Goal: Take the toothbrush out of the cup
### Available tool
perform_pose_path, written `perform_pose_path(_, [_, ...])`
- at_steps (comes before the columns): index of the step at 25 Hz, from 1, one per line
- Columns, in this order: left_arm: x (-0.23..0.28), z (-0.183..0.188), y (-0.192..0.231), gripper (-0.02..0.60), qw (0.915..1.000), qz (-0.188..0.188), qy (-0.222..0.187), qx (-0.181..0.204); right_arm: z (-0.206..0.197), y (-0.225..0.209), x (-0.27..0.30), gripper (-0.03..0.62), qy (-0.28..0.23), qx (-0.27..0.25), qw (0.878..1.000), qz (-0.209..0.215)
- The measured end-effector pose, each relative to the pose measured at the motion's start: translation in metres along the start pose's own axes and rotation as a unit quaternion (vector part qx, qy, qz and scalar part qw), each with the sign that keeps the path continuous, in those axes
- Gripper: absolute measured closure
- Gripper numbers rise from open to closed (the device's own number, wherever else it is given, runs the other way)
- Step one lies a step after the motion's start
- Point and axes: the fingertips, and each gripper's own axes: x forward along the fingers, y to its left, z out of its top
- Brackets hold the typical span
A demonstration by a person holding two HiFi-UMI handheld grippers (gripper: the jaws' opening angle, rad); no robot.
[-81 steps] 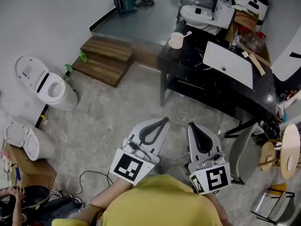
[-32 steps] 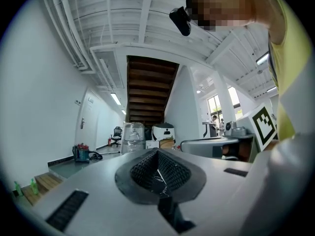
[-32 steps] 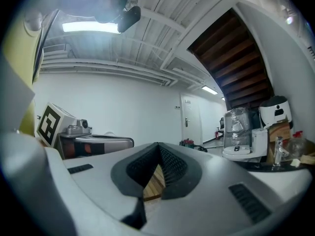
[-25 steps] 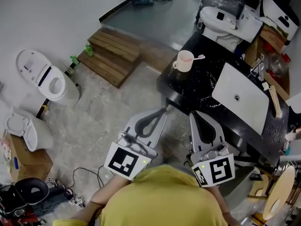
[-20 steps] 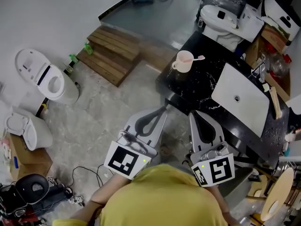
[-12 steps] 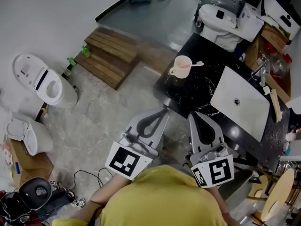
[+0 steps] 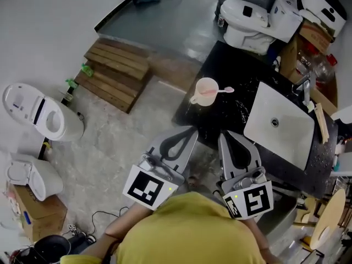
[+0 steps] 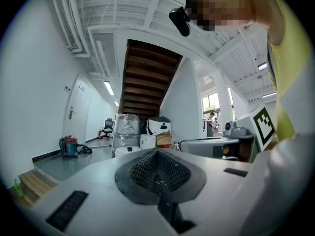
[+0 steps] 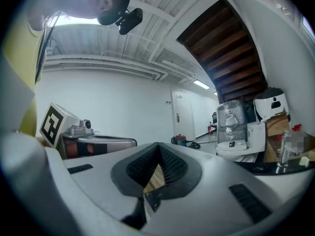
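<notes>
- Approaching step: we bring both claws toward the counter (image 7: 231, 117), nothing grasped yet.
- Left gripper (image 7: 192, 130) & right gripper (image 7: 223, 134): jaws together, empty.
- Toothbrush (image 7: 221, 91) lies in the cup (image 7: 204, 92) by the counter's corner.
- Next, prob.: open one claw, reach its handle.
- Vs earlier: cup sits nearer us.

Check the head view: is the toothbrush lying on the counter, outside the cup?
No, the toothbrush sits in the cup, with one end sticking out over the rim.
</notes>
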Motion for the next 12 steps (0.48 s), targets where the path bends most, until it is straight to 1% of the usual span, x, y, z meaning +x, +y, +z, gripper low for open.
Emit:
perform_pose_path(6, [0.040, 0.000, 0.033, 0.574, 0.9990, -0.043, 0.011, -0.005, 0.001, -0.024, 0.038, 0.577, 0.006, 0.006, 0.999, -0.035])
perform_pose_path(12, [0.065, -0.004, 0.052, 0.574, 0.9958, -0.090, 0.018, -0.005, 0.003, -0.039, 0.064, 0.577, -0.003, 0.005, 0.997, -0.073])
